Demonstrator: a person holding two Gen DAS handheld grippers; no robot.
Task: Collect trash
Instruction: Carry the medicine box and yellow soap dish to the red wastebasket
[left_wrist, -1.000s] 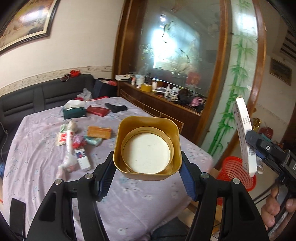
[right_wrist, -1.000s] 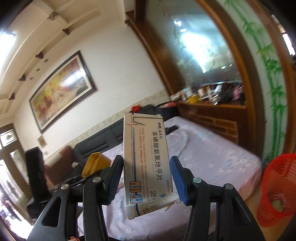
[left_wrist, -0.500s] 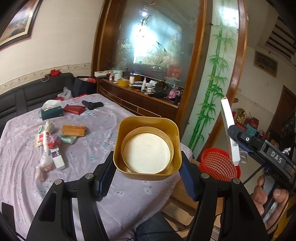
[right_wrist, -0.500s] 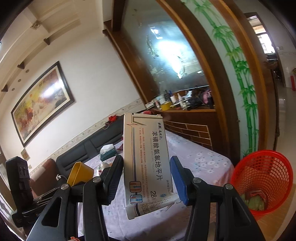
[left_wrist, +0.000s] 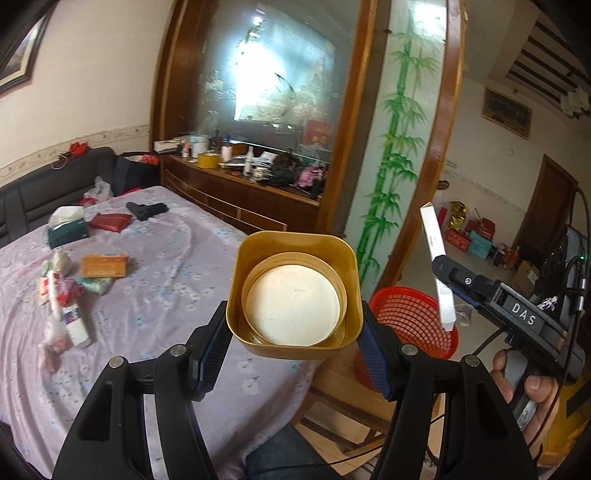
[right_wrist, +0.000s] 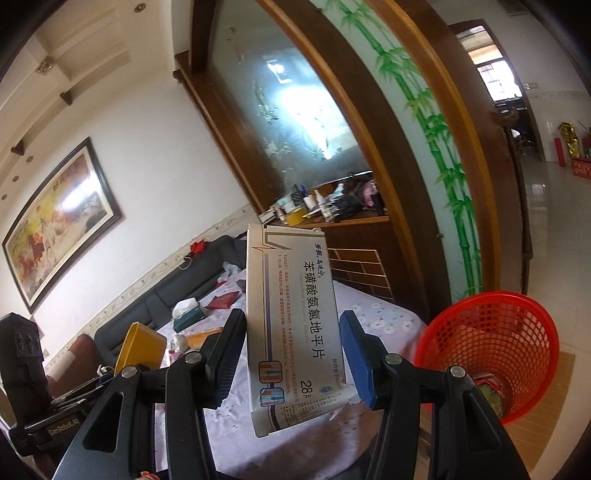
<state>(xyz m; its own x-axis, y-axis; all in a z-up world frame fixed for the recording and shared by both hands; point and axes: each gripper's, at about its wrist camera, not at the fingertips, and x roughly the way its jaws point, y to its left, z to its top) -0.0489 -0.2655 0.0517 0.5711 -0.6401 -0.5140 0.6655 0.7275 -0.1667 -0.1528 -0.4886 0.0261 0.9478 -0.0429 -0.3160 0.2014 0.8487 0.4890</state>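
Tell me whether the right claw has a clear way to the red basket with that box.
Probably yes: the right claw grips the medicine box, and the red basket stands open-topped beside the table, with nothing visible between them.

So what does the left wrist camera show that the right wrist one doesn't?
Only the left view: the hand holding the right gripper, and the tub's white inside. Only the right view: the printed face of the box, a framed painting, and trash inside the red basket. Both show the basket, the table, tub and box, each clamped in its jaws.
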